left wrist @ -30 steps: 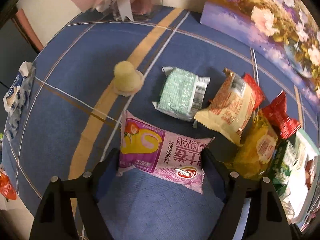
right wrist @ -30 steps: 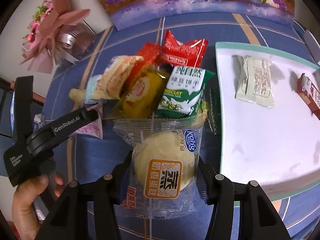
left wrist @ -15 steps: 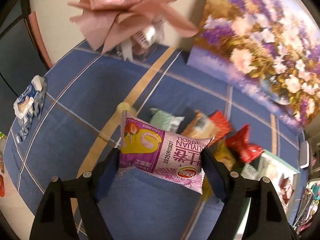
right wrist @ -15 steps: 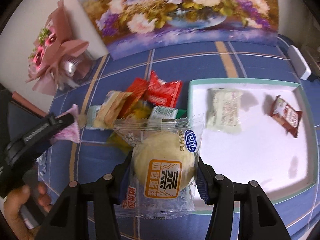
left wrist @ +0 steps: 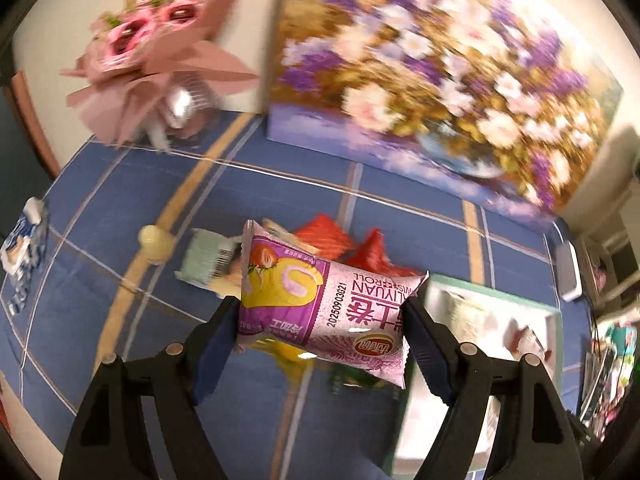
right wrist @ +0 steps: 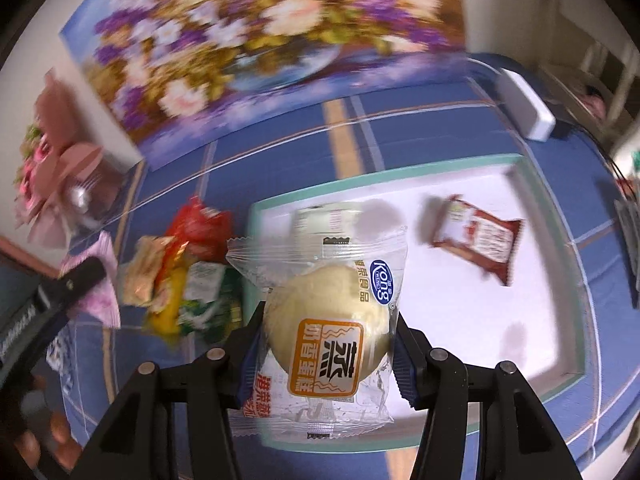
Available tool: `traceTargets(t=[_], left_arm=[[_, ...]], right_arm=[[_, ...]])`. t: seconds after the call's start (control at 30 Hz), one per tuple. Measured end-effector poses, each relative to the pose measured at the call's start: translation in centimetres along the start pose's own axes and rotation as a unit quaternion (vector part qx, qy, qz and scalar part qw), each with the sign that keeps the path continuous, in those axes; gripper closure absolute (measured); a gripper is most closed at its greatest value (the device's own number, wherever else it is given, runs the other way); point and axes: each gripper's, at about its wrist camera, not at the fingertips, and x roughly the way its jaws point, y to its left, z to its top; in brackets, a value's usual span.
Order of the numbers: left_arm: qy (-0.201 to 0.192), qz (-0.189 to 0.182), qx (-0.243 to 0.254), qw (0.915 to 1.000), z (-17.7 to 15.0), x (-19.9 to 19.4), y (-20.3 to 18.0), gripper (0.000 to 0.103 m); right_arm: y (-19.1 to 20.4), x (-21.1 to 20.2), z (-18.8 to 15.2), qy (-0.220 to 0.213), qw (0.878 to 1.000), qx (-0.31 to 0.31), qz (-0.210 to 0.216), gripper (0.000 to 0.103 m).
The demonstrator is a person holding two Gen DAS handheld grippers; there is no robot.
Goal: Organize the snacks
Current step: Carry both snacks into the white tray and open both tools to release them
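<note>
My left gripper [left wrist: 322,320] is shut on a pink swiss-roll packet [left wrist: 320,304] and holds it in the air above the snack pile [left wrist: 320,240]. My right gripper [right wrist: 328,340] is shut on a clear packet with a pale steamed cake [right wrist: 326,320], held over the left part of the white tray [right wrist: 500,320]. The tray has a teal rim and holds a pale packet [right wrist: 320,216], partly hidden behind the cake, and a brown-red packet [right wrist: 480,240]. The tray also shows in the left wrist view [left wrist: 480,320].
A pile of red, yellow and green snack packets [right wrist: 188,280] lies left of the tray on the blue checked cloth [right wrist: 400,132]. A jelly cup [left wrist: 154,242] and a mint packet [left wrist: 204,258] lie left of the pile. A flower painting [left wrist: 440,80] and pink bouquet [left wrist: 152,52] stand at the back.
Both grippers have risen and swung right with their packets. The cake packet now hangs over the tray. The swiss-roll packet is higher above the pile.
</note>
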Motion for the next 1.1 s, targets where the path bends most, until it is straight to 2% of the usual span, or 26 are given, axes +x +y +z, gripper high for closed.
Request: traceTargets(t=[0.13, 0.27, 0.5, 0.73, 0.9, 1.1], left_arm=[[0.017, -0.021, 0.026, 0.9993, -1.1, 0.7, -3.0, 0.021], [0.031, -0.034, 0.057, 0.9973, -2.5, 1.4, -6.3, 0.021], [0.058, -0.056, 0.119, 0.9897, -5.5, 2.5, -11.8, 0.021], [0.08, -0.068, 0.162, 0.9812, -7.8, 3.9, -14.9, 0.021], [0.091, -0.073, 0.179, 0.977, -8.7, 5.2, -16.0, 0.021], [0.102, -0.07, 0.176, 0.9766, -9.1, 6.3, -15.7, 0.021]], right_arm=[[-3.6, -0.2, 0.2, -0.003, 0.999, 0.034, -0.02, 0.046], [-6.6, -0.5, 0.3, -0.004, 0.998, 0.066, -0.021, 0.046], [-11.1, -0.7, 0.3, -0.002, 0.993, 0.113, -0.037, 0.045], [-12.7, -0.1, 0.1, 0.01, 0.991, 0.127, -0.044, 0.045], [-12.7, 1.7, -0.1, 0.033, 0.99, 0.123, -0.053, 0.045], [-12.6, 2.7, -0.3, 0.046, 0.99, 0.118, -0.062, 0.045]])
